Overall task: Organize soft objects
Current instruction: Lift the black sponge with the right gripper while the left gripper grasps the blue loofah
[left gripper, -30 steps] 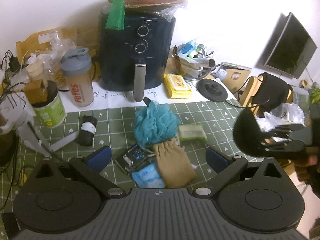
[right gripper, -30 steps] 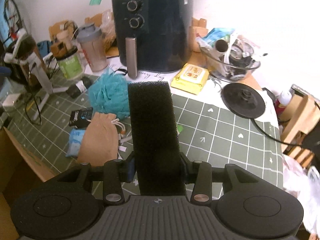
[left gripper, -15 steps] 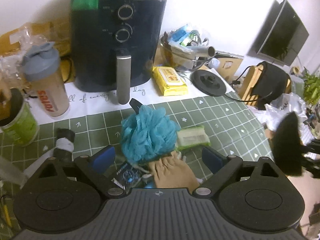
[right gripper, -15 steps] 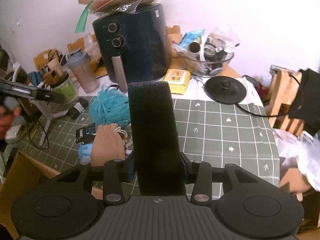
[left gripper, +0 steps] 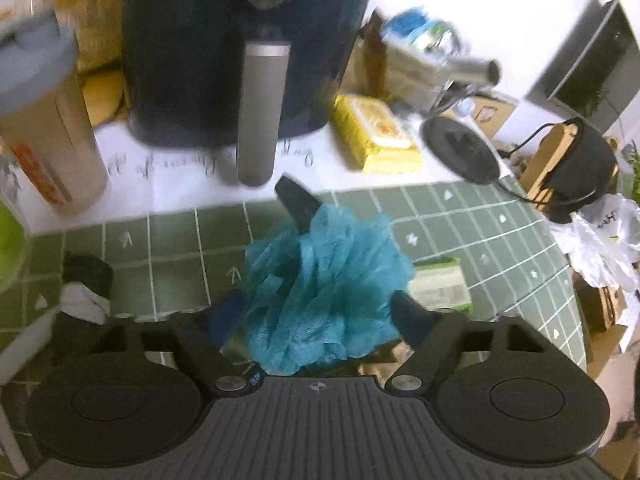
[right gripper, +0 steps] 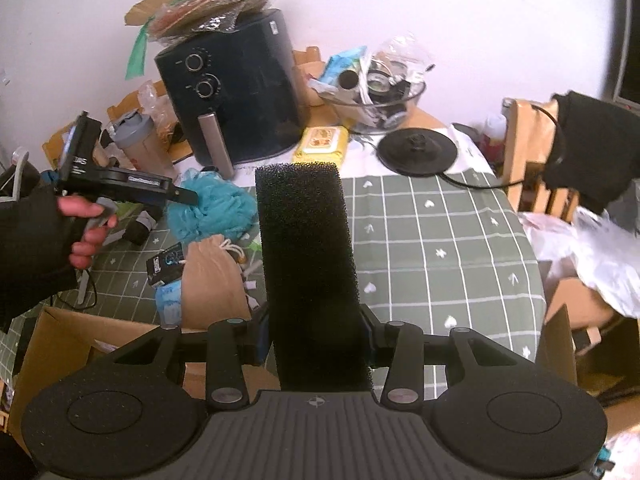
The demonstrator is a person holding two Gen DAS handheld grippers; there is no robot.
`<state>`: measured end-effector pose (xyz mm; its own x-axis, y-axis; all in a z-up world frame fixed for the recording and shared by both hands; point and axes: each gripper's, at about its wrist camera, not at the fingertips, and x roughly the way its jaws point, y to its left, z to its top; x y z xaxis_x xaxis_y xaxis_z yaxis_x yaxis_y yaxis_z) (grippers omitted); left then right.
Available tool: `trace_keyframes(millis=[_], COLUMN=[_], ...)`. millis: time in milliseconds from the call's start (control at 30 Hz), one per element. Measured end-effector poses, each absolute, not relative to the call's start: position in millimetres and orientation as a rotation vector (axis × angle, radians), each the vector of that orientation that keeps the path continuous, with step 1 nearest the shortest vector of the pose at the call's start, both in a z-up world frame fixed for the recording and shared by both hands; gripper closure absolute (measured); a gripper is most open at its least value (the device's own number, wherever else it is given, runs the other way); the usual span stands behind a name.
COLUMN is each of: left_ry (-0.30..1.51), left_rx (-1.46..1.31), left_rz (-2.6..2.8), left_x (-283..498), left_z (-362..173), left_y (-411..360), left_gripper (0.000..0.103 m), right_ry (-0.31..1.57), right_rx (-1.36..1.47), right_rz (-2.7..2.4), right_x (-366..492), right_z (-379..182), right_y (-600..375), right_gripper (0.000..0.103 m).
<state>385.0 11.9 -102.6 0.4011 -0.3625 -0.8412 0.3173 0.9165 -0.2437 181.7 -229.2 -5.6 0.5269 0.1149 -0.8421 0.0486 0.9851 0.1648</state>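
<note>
left tongs (left gripper: 320,316): matte black ribbed housing bearing a small white cross-in-circle mark, flanked by two round black discs; two angled black link arms, each pinned by a silver screw, end in dark blue pads (left gripper: 224,320). right tongs (right gripper: 316,340): same black ribbed body, same mark, paired discs, silver screws, blue-edged pads. left hand (right gripper: 86,224): bare fingertips (right gripper: 80,256) protrude from a black fingerless glove or sleeve; it grips a black handle with a grey trigger.
</note>
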Motion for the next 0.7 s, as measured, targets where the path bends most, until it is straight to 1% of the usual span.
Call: trace_keyframes(millis=[67, 100, 133, 167, 233, 300, 333, 433, 700], left_ry=[1.093, 1.097, 1.1, 1.101, 1.103, 1.094, 1.088, 1.066, 0.987], left_rx=[-0.071, -0.084, -0.104, -0.123, -0.139, -0.131, -0.126, -0.121, -0.148], left_rz=[-0.434, -0.435, -0.439, -0.442, -0.443, -0.443, -0.441, -0.444, -0.452], left_x=[388.9, 390.3, 391.0, 391.5, 391.2, 389.1, 387.9, 383.2, 366.4], left_z=[-110.7, -113.4, -114.5, -114.6, -111.7, -107.5, -104.6, -96.4, -62.8], left_y=[12.5, 12.9, 13.7, 14.5, 14.6, 13.9, 13.5, 12.8, 18.3], left_gripper=[0.038, 0.045, 0.056, 0.062, 0.076, 0.083, 0.085, 0.087, 0.088], right_ry=[1.019, 1.019, 1.018, 1.017, 1.014, 1.011, 1.01, 1.003, 0.979], right_rx=[0.184, 0.187, 0.189, 0.19, 0.192, 0.193, 0.192, 0.188, 0.175], right_rz=[0.026, 0.022, 0.017, 0.013, 0.008, 0.007, 0.007, 0.014, 0.051], right_x=[177.8, 176.8, 175.1, 173.5, 171.1, 169.5, 169.4, 170.3, 176.1], right_z=[-5.9, -5.4, -4.9, -4.0, -2.6, -1.5, -1.0, 0.6, 7.4], right_y=[-231.0, -231.2, -231.6, -231.8, -232.1, -232.7, -232.9, -231.9, -230.8], right_gripper=[0.058, 0.058, 0.058, 0.058, 0.058, 0.058, 0.058, 0.058, 0.058])
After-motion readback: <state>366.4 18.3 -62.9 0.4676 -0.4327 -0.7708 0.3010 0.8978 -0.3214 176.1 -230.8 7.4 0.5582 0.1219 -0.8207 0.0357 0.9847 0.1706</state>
